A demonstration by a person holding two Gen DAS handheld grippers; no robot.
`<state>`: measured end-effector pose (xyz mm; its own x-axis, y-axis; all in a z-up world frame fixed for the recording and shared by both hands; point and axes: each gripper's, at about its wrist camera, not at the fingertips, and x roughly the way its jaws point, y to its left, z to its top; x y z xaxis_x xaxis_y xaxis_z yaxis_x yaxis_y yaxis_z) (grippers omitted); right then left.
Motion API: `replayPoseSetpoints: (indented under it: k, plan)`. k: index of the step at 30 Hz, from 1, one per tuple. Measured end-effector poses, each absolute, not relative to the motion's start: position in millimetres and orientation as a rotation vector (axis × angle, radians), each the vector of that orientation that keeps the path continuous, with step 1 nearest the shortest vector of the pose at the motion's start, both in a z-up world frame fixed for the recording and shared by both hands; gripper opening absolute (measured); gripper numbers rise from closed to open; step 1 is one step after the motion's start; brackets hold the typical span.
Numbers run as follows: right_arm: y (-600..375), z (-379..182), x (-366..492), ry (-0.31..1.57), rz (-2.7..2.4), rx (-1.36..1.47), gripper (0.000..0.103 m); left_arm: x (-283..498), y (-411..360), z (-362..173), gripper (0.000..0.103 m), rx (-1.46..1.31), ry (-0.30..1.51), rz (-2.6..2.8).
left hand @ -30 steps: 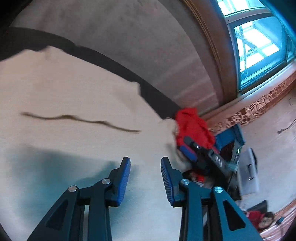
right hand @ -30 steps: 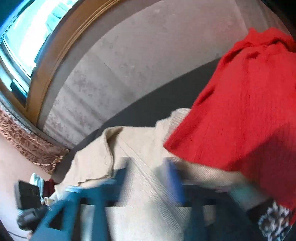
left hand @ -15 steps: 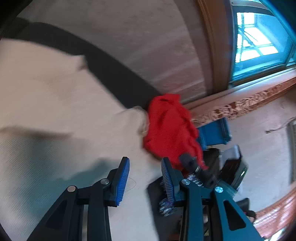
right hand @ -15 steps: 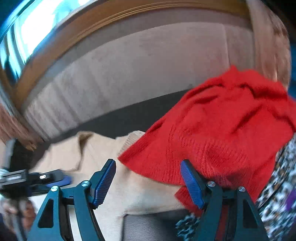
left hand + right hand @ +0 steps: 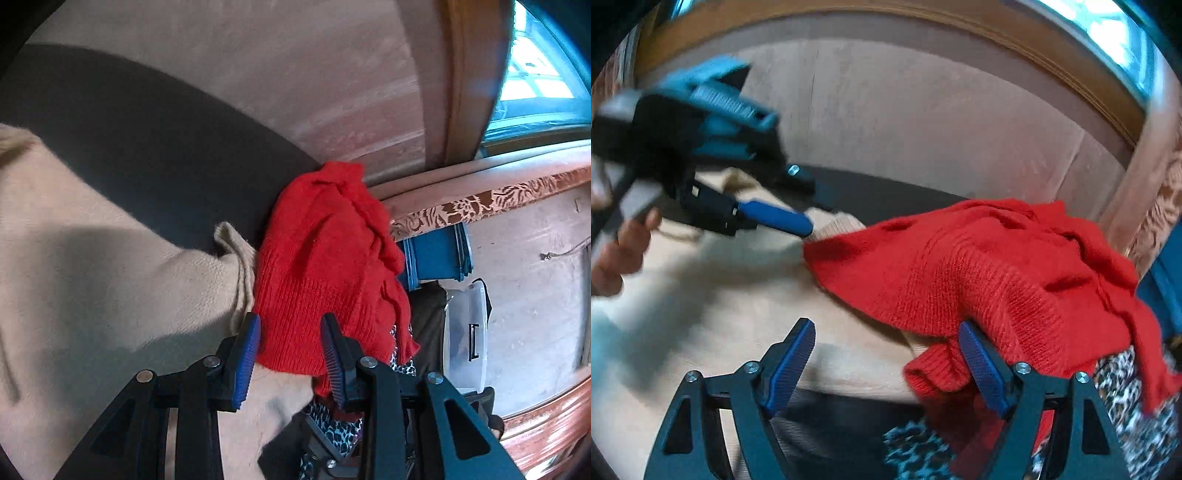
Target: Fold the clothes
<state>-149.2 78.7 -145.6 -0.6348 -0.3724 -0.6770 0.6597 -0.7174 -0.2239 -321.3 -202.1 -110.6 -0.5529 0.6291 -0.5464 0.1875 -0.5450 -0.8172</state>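
Note:
A red knitted garment (image 5: 325, 258) lies bunched at the right end of a dark seat, overlapping the cuff of a beige sweater (image 5: 92, 277) spread to the left. My left gripper (image 5: 290, 350) is open, its blue pads either side of the red garment's near hem. In the right wrist view the red garment (image 5: 997, 277) drapes over the beige sweater (image 5: 720, 295). My right gripper (image 5: 886, 354) is wide open, its right pad touching a red fold. The left gripper (image 5: 809, 206), held by a hand (image 5: 620, 251), reaches toward the red edge.
A leopard-print cloth (image 5: 332, 424) lies under the red garment near the front. Blue bins (image 5: 436, 254) and a clear plastic box (image 5: 465, 332) stand on the floor to the right. A padded backrest (image 5: 923, 110) rises behind, with a window frame (image 5: 461, 92) beyond it.
The left gripper swung right from over the beige sweater to the red garment's hem. The right gripper opened wider and dropped toward the red garment. The left gripper now shows in the right view.

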Motion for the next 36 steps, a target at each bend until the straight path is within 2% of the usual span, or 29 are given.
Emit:
replayPoseSetpoints:
  k: [2, 3, 5, 6, 9, 15, 19, 24, 31, 34, 36]
  plan:
    - [83.5, -145.1, -154.7, 0.608, -2.345, 0.817, 0.08, -327.9, -200.8, -117.6, 0.033, -1.34, -1.316, 2.177]
    - [92.9, -141.9, -160.9, 0.529, -2.353, 0.834, 0.075, -327.8, -202.8, -120.2, 0.032, -1.342, -1.343, 2.171]
    - [111.6, -135.6, -173.3, 0.37, -2.364, 0.866, 0.031, -327.6, -206.9, -125.0, 0.026, -1.342, -1.395, 2.158]
    - [120.9, -132.4, -179.6, 0.29, -2.367, 0.881, 0.003, -325.0, -209.5, -122.6, 0.026, -1.298, -1.413, 2.174]
    - [150.1, -123.1, -198.4, 0.059, -2.374, 0.92, 0.004, -322.4, -213.5, -119.3, 0.027, -1.269, -1.41, 2.196]
    - [224.6, -113.9, -231.4, -0.214, -2.534, 0.981, 0.0, -318.6, -209.4, -123.3, 0.029, -1.302, -1.395, 2.184]
    - [251.2, -112.2, -235.3, -0.304, -2.543, 0.993, 0.0, -317.7, -196.4, -126.7, 0.031, -1.309, -1.384, 2.137]
    - [247.0, -124.6, -242.7, -0.312, -2.517, 1.033, 0.0, -314.5, -178.1, -136.4, 0.034, -1.366, -1.367, 2.104]
    - [246.5, -133.8, -235.8, -0.319, -2.481, 1.046, 0.0, -330.4, -171.8, -153.2, 0.036, -1.392, -1.436, 2.115]
    - [248.1, -134.3, -237.0, -0.33, -2.474, 1.045, 0.0, -334.4, -165.1, -147.8, 0.023, -1.371, -1.388, 2.154]
    - [248.2, -133.4, -235.7, -0.33, -2.474, 1.038, 0.002, -332.4, -163.2, -144.8, 0.002, -1.377, -1.334, 2.188]
